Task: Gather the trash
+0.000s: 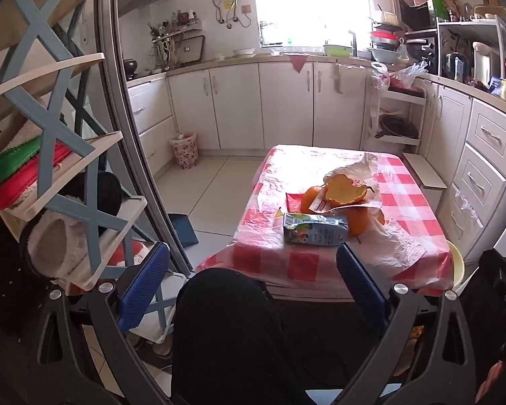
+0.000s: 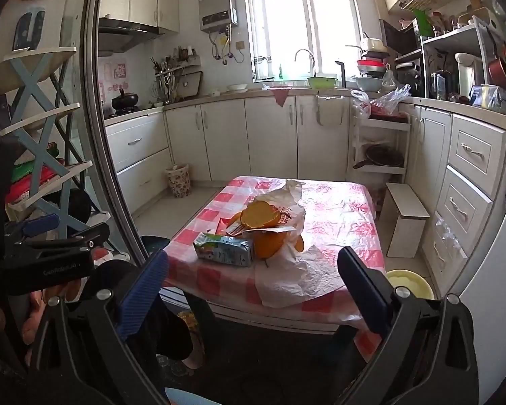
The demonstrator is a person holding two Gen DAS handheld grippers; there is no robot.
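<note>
Kitchen table point(image 1: 320, 266) in red check is carrying the trash: white bag point(image 2: 297, 270), orange peels point(image 1: 345, 190), juice carton point(image 1: 315, 233). Carton is lying crosswise at the near edge, ahead of both wide-open, empty grippers, left gripper point(image 1: 253, 283) and right gripper point(image 2: 253, 287); left looking slightly nearer.

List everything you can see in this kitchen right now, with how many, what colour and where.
Table: one, red and white checked cover, centre of floor.
Drink carton: one, pale blue-green, lying near table's front edge.
Orange peel: several pieces, orange, behind carton on the bag.
Plastic bag: one, white, spread under the peel.
Red wrapper: one, beside the peel.
Waste basket: one, floral, floor by left cabinets.
Dustpan: one, dark blue, floor left of table.
Stool: one, white, right of table.
Basin: one, pale yellow, floor at right.
Shelf rack: one, cream and blue, far left.
Left gripper: one, black, blue pads, open, short of the table.
Right gripper: one, same, open.
</note>
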